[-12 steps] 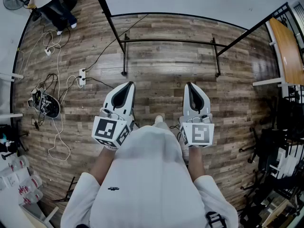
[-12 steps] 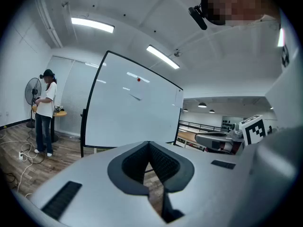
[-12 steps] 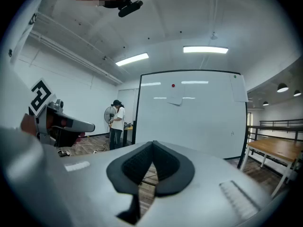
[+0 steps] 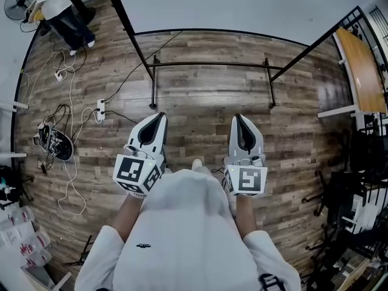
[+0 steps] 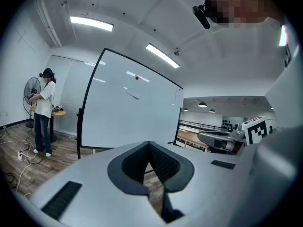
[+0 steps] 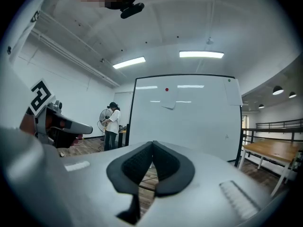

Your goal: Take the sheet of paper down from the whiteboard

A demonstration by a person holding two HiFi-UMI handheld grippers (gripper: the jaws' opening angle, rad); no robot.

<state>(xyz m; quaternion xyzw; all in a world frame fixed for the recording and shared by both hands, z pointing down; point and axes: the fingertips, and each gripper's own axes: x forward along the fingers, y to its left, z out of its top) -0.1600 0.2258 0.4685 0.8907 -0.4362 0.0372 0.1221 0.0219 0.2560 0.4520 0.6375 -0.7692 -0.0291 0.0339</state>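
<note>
A large whiteboard [image 5: 132, 112] on a black frame stands ahead of me, also seen as the whiteboard [image 6: 189, 117]. A sheet of paper [image 5: 133, 92] hangs high on it under a small red magnet [image 5: 137, 78]; the same sheet [image 6: 168, 100] and magnet [image 6: 166, 89] show in the right gripper view. My left gripper [image 4: 157, 116] and right gripper [image 4: 236, 117] are held side by side at waist height, both shut and holding nothing, well short of the board. In the head view only the board's top edge [image 4: 242, 11] and its floor stand [image 4: 209, 65] show.
Another person [image 5: 42, 110] stands by a fan [image 5: 31, 86] and a small table at the far left. Cables and a power strip [image 4: 100, 109] lie on the wooden floor to my left. A wooden bench [image 4: 364, 71] and railing are on the right; clutter fills the right corner.
The board's stand and the floor have slid slightly lower and left in the head view. Both grippers keep their pose, shut.
</note>
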